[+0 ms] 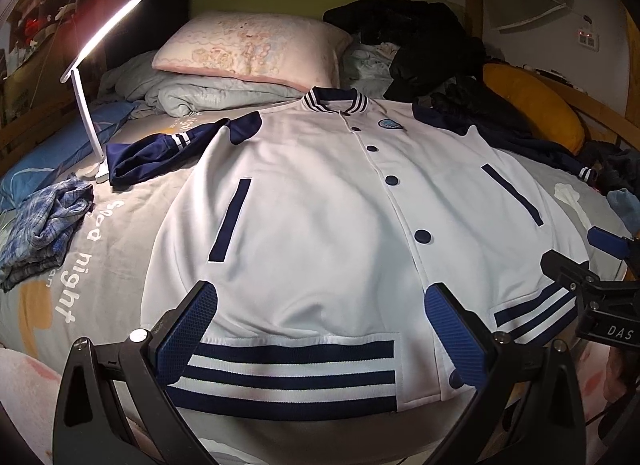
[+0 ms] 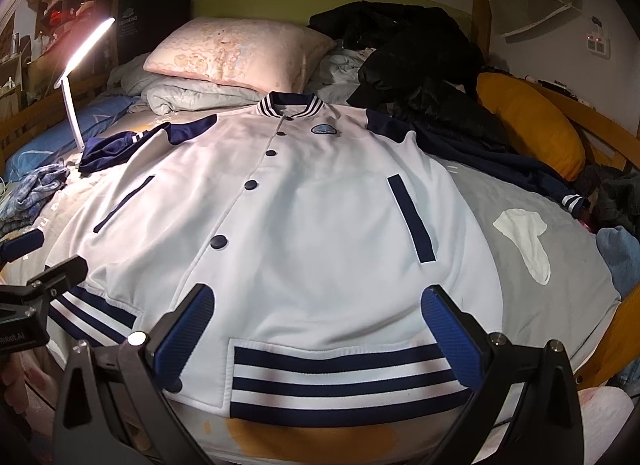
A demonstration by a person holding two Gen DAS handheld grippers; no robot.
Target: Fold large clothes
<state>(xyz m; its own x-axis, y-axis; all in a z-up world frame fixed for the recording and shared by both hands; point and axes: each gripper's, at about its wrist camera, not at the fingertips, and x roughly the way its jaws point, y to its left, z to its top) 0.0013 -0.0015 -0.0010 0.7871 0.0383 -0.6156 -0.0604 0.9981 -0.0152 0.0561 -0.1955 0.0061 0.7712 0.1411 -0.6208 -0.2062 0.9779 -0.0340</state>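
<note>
A white varsity jacket [image 1: 320,201] with navy sleeves, navy buttons and a striped hem lies flat, front up, on the bed; it also shows in the right wrist view [image 2: 320,217]. Its left sleeve [image 1: 160,149] lies bent beside the lamp; its right sleeve [image 2: 500,169] runs out toward the dark clothes. My left gripper [image 1: 320,329] is open and empty, hovering over the left half of the hem. My right gripper [image 2: 316,329] is open and empty over the right half of the hem. Each gripper shows at the edge of the other's view.
A lit white desk lamp [image 1: 96,65] stands on the bed at left. A pink pillow [image 1: 252,49], grey quilt, black clothes heap [image 2: 408,49] and orange cushion [image 2: 532,121] sit behind. A plaid cloth [image 1: 44,225] lies left. Wooden bed rails run along both sides.
</note>
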